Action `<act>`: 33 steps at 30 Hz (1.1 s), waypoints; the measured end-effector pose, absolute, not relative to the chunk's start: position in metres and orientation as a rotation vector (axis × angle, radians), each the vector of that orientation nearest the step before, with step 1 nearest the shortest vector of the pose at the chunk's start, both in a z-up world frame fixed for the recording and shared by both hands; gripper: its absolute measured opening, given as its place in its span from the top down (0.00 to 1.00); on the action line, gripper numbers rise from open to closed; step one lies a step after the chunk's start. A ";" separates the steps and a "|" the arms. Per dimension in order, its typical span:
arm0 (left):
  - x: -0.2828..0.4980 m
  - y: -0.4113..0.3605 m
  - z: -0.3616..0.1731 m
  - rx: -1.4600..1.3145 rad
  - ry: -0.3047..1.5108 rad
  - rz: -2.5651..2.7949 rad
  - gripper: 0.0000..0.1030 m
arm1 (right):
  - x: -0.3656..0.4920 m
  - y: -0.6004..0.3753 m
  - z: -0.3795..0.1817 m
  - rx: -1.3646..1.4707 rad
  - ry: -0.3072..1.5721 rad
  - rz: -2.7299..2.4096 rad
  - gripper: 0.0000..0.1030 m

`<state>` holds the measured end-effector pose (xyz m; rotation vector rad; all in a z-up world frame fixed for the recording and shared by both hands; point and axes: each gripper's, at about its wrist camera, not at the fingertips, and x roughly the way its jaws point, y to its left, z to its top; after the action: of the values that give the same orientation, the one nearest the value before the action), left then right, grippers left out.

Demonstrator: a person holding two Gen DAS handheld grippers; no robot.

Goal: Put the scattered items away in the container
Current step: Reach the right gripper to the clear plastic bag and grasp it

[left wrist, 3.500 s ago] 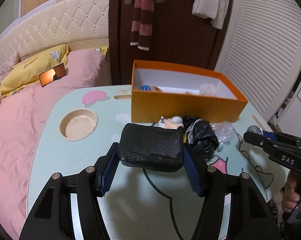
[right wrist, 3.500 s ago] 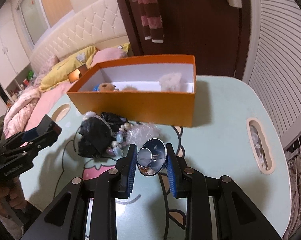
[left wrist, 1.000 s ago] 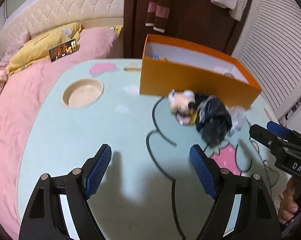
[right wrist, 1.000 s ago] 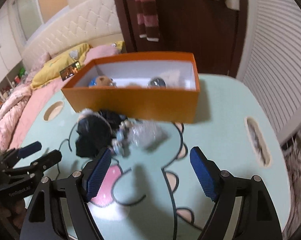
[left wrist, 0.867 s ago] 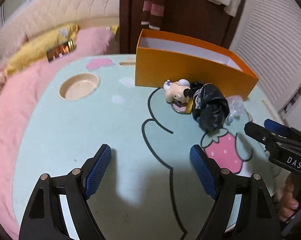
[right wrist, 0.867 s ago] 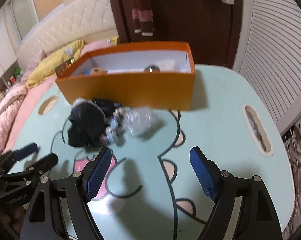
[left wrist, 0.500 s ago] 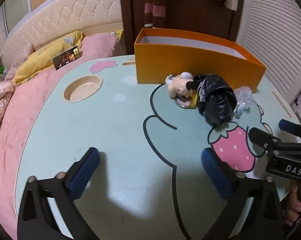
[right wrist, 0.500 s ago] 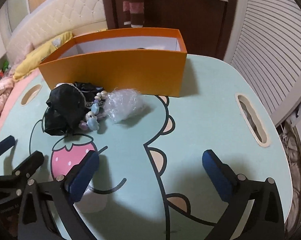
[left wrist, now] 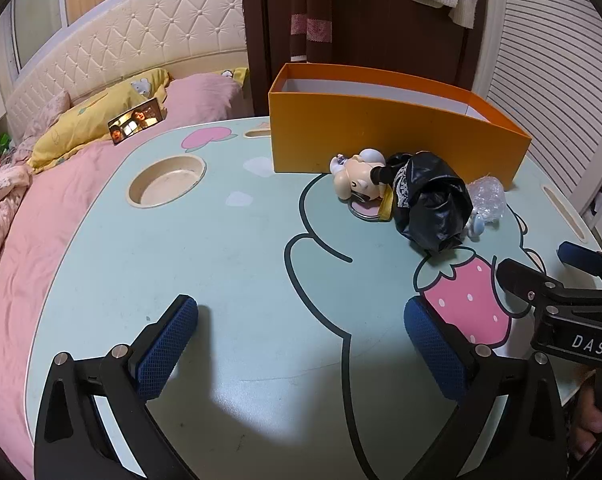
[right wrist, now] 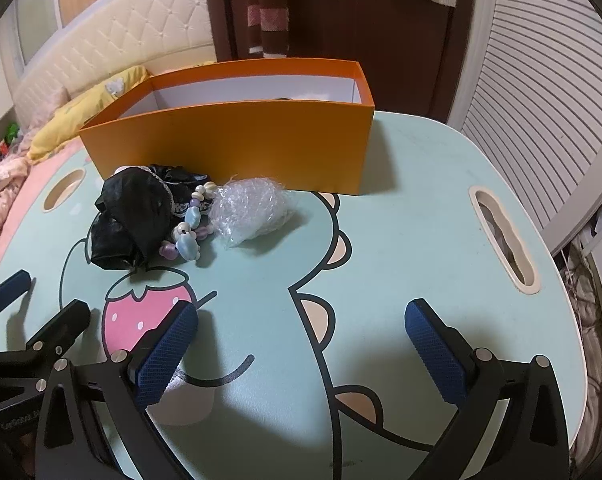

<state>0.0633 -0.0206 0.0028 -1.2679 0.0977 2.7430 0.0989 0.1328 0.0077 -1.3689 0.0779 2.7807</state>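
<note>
An orange box stands at the far side of the table; it also shows in the right wrist view. In front of it lie a cream toy figure, a black crumpled bag, a bead string and a clear bubble-wrap bundle. My left gripper is open and empty, low over the near table. My right gripper is open and empty, near the front edge, right of the items.
The pale green cartoon table has a round cup recess at the left and a slot handle at the right. A pink bed lies left. A dark door and slatted panel stand behind.
The left gripper let go of the black pouch and the right of the round metal piece; both now stand open and empty, pulled back and lower toward the near table edge.
</note>
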 end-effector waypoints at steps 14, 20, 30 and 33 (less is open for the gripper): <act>0.064 -0.021 0.003 -1.267 0.097 2.743 0.00 | 0.098 0.133 0.015 -1.360 0.103 2.806 0.22; 0.065 -0.021 0.003 -1.267 0.097 2.744 0.00 | 0.085 0.134 0.033 -1.322 0.216 2.865 0.24; 0.065 -0.021 0.004 -1.266 0.098 2.744 0.00 | 0.055 0.130 0.039 -1.337 0.188 2.847 0.37; 0.066 -0.021 0.004 -1.266 0.097 2.744 0.00 | 0.046 0.135 0.033 -1.374 0.262 2.818 0.45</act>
<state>0.0657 -0.0209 0.0039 -1.2659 0.0973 2.7442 0.0463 0.1353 0.0330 -1.3739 0.2621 2.8177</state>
